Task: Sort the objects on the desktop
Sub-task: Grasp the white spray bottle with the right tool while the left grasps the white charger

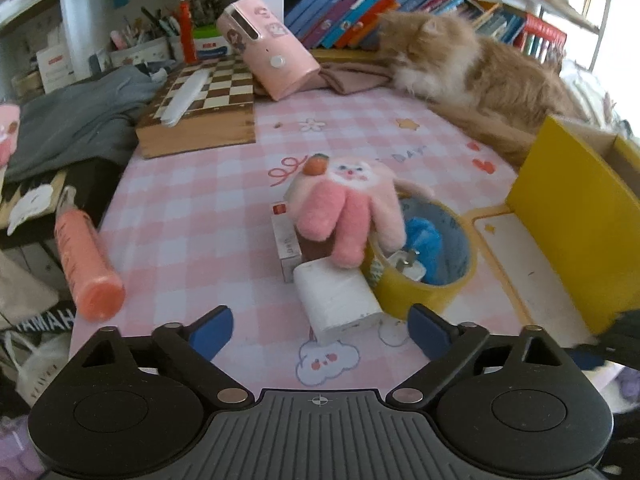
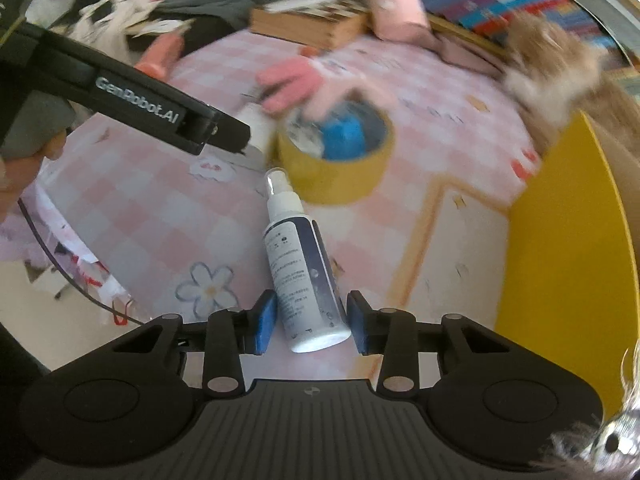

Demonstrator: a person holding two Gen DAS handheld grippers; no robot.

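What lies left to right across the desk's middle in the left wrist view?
Orange tube → white power bank → yellow tape roll → yellow box.

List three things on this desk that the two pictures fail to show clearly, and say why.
1. Plush, right view: smeared by motion blur.
2. Box under the plush, left view: mostly covered.
3. Bottle label, right view: print too small.
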